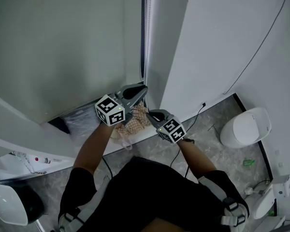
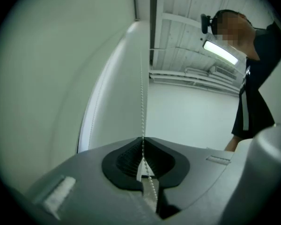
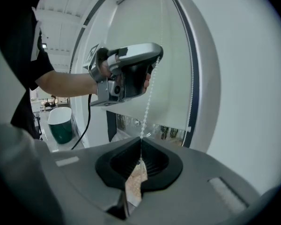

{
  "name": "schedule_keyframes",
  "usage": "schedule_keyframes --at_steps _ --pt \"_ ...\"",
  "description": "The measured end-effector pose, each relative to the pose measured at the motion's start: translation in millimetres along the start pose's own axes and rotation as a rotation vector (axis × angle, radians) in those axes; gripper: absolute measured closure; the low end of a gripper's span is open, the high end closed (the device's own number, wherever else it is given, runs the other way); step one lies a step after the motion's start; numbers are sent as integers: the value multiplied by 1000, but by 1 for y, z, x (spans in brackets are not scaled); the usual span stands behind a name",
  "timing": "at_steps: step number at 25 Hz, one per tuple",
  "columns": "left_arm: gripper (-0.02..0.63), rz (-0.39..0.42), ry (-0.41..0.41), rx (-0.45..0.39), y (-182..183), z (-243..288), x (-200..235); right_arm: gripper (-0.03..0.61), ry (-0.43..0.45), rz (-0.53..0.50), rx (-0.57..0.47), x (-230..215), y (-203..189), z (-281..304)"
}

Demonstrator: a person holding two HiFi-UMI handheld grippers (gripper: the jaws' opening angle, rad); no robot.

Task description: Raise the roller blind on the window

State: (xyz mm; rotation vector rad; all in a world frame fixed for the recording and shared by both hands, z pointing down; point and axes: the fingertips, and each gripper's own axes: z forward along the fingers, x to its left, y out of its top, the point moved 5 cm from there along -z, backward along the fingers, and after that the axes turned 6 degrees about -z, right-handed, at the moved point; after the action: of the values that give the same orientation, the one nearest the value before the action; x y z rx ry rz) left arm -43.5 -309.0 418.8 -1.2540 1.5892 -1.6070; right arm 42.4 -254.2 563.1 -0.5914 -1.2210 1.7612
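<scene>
Left claw [image 2: 143, 170] is clamped on the bead chain [image 2: 142, 102], which runs taut upward beside the roller blind [image 3: 175, 88]. Right claw [image 3: 140, 159] grips the same chain just below. The blind hangs low, with a strip of window glass [image 3: 131, 122] exposed beneath.

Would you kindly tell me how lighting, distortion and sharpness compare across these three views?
Head view: dim, flat, greyish light, no glare. Left gripper view: fisheye with black corners; the ceiling light blows out; the bead chain is crisp, the near jaws softer. Right gripper view: the same fisheye bows the window frame into an arc; the roller blind is evenly lit.
</scene>
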Motion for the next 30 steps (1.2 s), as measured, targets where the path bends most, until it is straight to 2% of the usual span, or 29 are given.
schedule_keyframes --at_steps 2,4,5,9,12,15,17,20,22,26,28,30 --pt "598 -51 16 -37 -4 -8 3 558 3 16 -46 -3 7 -7" --pt "598 -37 21 -39 -3 -12 1 446 -1 45 -164 -13 33 -23" --pt "598 -29 22 -38 -2 -13 1 432 -9 50 -235 -21 52 -33" --pt "598 -47 16 -71 -2 -14 -3 431 -41 19 -517 -47 146 -74" --pt "597 -62 -1 -87 -2 -15 -10 431 -30 13 -646 -54 203 -88" --pt "598 -40 -11 -68 0 -18 -12 431 -12 38 -704 -63 241 -82" --pt "598 -26 -7 -61 1 -23 -12 431 -8 15 -723 -64 262 -77" --pt "598 -46 -11 -81 0 -33 -16 431 -26 -26 -784 -62 292 -78" --pt "598 -53 -15 -87 0 -37 -16 432 -20 -10 -824 -62 305 -78" --pt "598 -45 -19 -83 0 -41 -14 526 -6 12 -877 -60 318 -78" --pt "598 -47 -22 -85 1 -42 -13 556 -29 -2 -877 -60 320 -79" --pt "597 -50 -23 -90 2 -42 -11 560 -57 -19 -880 -62 318 -80"
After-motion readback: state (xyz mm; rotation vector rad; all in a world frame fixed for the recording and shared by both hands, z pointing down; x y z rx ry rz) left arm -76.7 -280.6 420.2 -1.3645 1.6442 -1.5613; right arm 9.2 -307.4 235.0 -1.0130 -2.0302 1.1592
